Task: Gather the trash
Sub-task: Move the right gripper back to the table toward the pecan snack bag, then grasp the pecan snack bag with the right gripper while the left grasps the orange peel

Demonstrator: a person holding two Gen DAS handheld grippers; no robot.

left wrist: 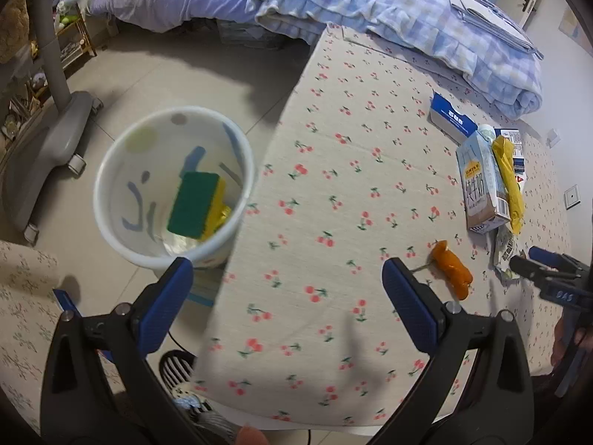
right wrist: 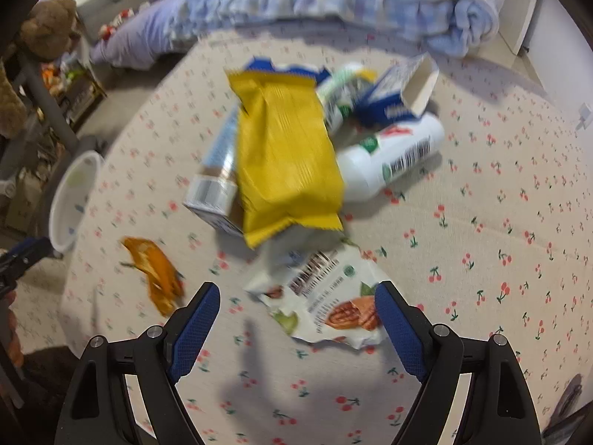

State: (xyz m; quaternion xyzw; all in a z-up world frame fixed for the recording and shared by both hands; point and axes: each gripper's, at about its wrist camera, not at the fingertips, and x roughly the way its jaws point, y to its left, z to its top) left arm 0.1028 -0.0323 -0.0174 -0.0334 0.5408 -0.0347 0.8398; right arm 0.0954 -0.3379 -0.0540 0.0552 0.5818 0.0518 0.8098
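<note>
A white bin stands on the floor left of the table, with a green and yellow sponge inside. My left gripper is open above the table's left edge, nothing between its fingers. An orange wrapper lies just right of it. My right gripper is open above a white nut packet, not touching it. Beyond lie a yellow wrapper, a milk carton, a white bottle and a blue box. The orange wrapper lies to its left.
The table wears a cherry-print cloth. A blue tissue box lies at its far side. A bed with a blue checked quilt runs behind. A grey wheeled stand is on the floor left of the bin.
</note>
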